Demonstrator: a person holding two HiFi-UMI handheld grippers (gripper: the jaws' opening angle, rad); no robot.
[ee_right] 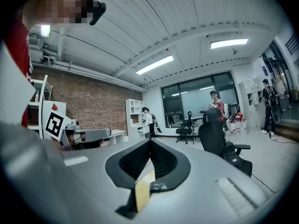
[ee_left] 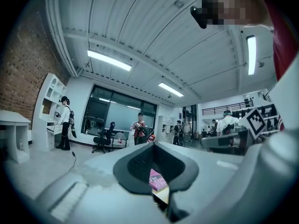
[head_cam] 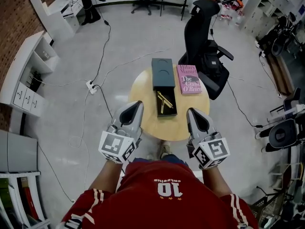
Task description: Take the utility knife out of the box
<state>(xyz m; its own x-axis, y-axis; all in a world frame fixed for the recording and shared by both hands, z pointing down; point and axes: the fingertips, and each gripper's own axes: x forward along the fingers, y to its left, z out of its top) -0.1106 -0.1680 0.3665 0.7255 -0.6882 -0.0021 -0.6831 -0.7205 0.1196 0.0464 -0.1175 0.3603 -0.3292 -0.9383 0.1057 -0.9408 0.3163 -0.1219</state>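
On a small round wooden table (head_cam: 143, 113) lies a long dark box (head_cam: 164, 86), its far half lidded and its near half uncovered. A yellow utility knife (head_cam: 165, 101) rests in the uncovered part. My left gripper (head_cam: 137, 104) hovers at the table's near left edge, shut and empty. At the near right edge, my right gripper (head_cam: 191, 111) is likewise shut with nothing in it. The left gripper view shows a pink book (ee_left: 158, 180) through the slit below its shut jaws. The right gripper view shows a strip of the table top (ee_right: 142, 192) below its jaws.
The pink book (head_cam: 188, 78) lies right of the box. A black office chair (head_cam: 206, 46) stands behind the table at the right. A white power strip (head_cam: 91, 86) and cables cross the floor to the left. White shelving (head_cam: 26, 75) lines the left wall. Other people stand far back.
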